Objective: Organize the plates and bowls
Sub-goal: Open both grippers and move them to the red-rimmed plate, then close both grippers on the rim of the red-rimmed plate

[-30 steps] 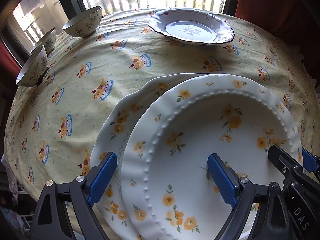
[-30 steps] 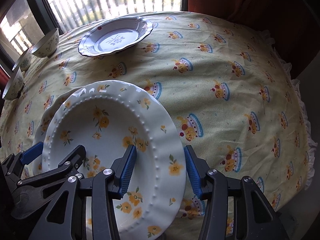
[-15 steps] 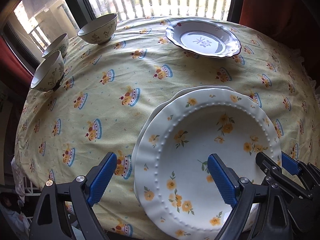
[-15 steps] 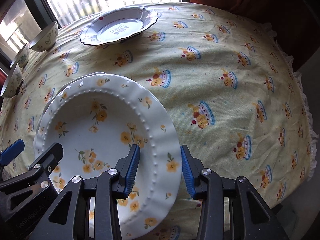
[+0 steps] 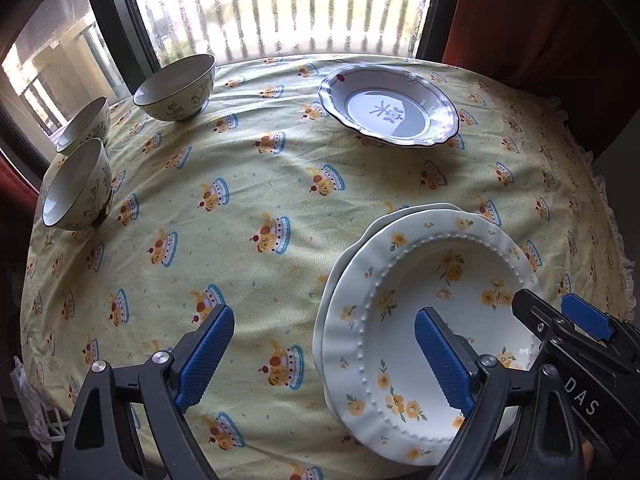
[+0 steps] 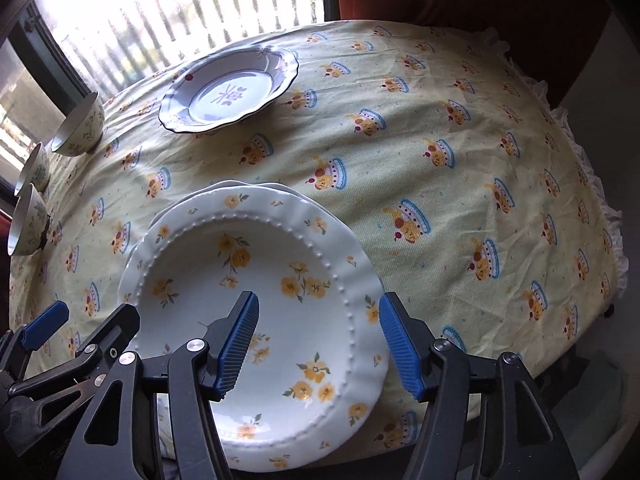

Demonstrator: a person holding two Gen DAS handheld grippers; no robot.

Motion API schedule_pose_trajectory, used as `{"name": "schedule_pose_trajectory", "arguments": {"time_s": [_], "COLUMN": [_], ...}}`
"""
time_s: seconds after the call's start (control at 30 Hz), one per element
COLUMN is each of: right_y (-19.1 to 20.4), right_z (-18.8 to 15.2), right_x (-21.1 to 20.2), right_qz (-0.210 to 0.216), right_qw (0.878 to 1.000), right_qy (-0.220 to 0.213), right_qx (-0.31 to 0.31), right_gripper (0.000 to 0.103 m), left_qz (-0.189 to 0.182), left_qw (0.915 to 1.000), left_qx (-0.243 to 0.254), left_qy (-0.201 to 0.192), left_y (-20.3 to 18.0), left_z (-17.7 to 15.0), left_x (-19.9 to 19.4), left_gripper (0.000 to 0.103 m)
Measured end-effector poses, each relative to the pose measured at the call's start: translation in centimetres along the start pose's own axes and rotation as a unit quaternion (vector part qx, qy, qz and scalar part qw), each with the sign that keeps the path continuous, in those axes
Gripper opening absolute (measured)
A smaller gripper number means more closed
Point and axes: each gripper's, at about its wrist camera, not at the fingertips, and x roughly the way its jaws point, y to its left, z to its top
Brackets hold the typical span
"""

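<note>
Right wrist view: right hand-held gripper (image 6: 318,344) opening, empty, above yellow-flowered plate (image 6: 256,312) stacked at the desk's (image 6: 460,160) near edge; left hand-held gripper (image 5: 324,354) spread.

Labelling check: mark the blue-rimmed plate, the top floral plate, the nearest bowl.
blue-rimmed plate (image 5: 387,110): left wrist view, centre well.
top floral plate (image 6: 256,280): right wrist view, inner well.
nearest bowl (image 5: 76,184): left wrist view, inside wall.

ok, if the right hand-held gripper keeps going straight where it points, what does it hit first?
Probably the yellow-flowered plate: the right hand-held gripper, jaws opening, straddles its right rim with nothing gripped. Depth is unclear.
</note>
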Motion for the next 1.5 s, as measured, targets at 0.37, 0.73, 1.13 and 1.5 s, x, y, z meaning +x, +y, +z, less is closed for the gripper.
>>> {"name": "schedule_pose_trajectory", "arguments": {"time_s": [0.37, 0.73, 1.13, 1.5], "right_y": [2.3, 2.1, 1.2, 1.7], "right_z": [2.0, 8.4, 17.2, 22.4], "right_x": [-3.4, -1.9, 3.2, 10.0], "right_qz": [-0.004, 0.028, 0.067, 0.082], "right_qw": [0.998, 0.997, 0.995, 0.995], "right_qy": [-0.047, -0.064, -0.063, -0.041], "right_qx": [0.049, 0.016, -0.029, -0.04], "right_gripper": [0.066, 0.066, 0.066, 0.066], "left_qz": [-0.04, -0.004, 0.053, 0.075], "left_qw": [0.9987, 0.9975, 0.9943, 0.9932], "left_qx": [0.0, -0.026, -0.075, -0.082], "left_qy": [-0.033, -0.065, -0.054, -0.036], "left_y": [1.8, 0.4, -2.1, -3.0], "left_z": [3.6, 9.0, 14.9, 18.9], "left_x": [-2.1, -1.0, 3.9, 9.7], "left_gripper": [0.093, 0.093, 0.087, 0.077]}}
